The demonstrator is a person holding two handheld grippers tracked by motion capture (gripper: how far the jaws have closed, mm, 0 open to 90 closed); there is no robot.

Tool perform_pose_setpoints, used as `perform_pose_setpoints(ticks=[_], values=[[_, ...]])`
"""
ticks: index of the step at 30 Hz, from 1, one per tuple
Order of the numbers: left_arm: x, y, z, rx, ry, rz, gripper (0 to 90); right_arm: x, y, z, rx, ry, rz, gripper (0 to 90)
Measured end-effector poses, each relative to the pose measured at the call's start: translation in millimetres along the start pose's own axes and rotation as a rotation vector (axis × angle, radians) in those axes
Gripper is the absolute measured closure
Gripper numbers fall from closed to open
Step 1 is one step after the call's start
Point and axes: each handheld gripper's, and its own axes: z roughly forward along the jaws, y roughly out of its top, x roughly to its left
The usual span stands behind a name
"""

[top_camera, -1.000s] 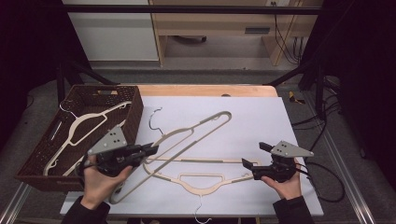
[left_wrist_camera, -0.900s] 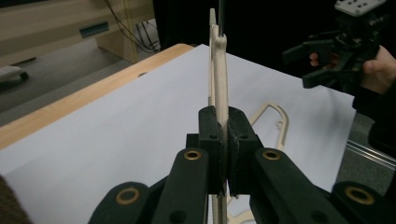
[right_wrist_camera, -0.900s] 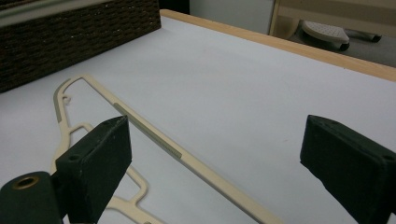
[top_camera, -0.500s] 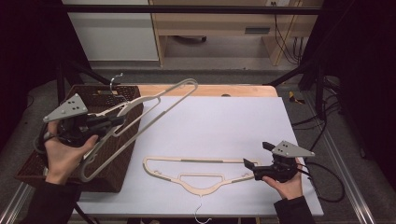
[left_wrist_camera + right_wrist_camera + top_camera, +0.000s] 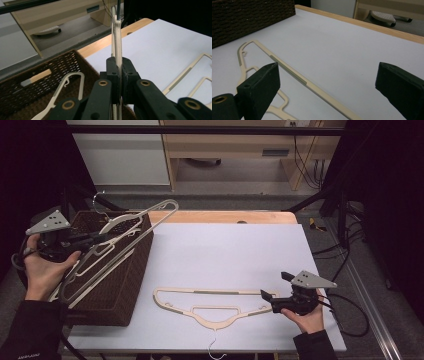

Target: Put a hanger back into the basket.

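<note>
Carried from mid-counter to the upper left of the frame, the cream plastic clothes hanger (image 5: 131, 227) now hangs over the dark woven basket (image 5: 131, 270), left gripper (image 5: 86, 240) jaws clamped on it, probably to drop it in. Right gripper (image 5: 274, 289), jaws spread, has just been opening astride the second cream hanger (image 5: 200, 301) on the white counter (image 5: 225, 250).

Light falls from above onto the white table (image 5: 225, 250), which is bright and evenly lit, while the room at nine and three o'clock sinks into near black. Shadows under the hanger (image 5: 200, 302) on the table are thin and soft. The basket (image 5: 117, 285) reads dark with little detail. In both gripper views the nearby black jaws are soft and out of focus, and the background is slightly hazy.
</note>
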Motion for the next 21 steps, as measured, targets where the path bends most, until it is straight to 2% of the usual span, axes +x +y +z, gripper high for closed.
perform_pose_setpoints(ticks=[5,9,11,14,21], values=[[22.6,-11.6,-1.3,0.017,0.03,-0.03,86.8,-0.2,0.2,-0.7,0.0,-0.001,0.002,6.0],[36.4,-20.7,-2.4,0.048,0.057,-0.049,86.7,-0.1,0.1,-0.3,0.0,-0.001,0.0,6.0],[42.9,-26.1,-4.0,0.047,0.063,-0.066,86.7,-0.3,-0.2,0.5,0.003,-0.002,-0.005,6.0],[51.5,-34.4,-6.5,0.049,0.071,-0.089,86.8,0.6,-0.4,1.6,0.01,0.003,-0.004,5.9],[63.7,-48.8,-15.4,0.057,0.083,-0.107,86.7,0.4,-0.3,1.5,0.012,-0.003,-0.002,5.8]])
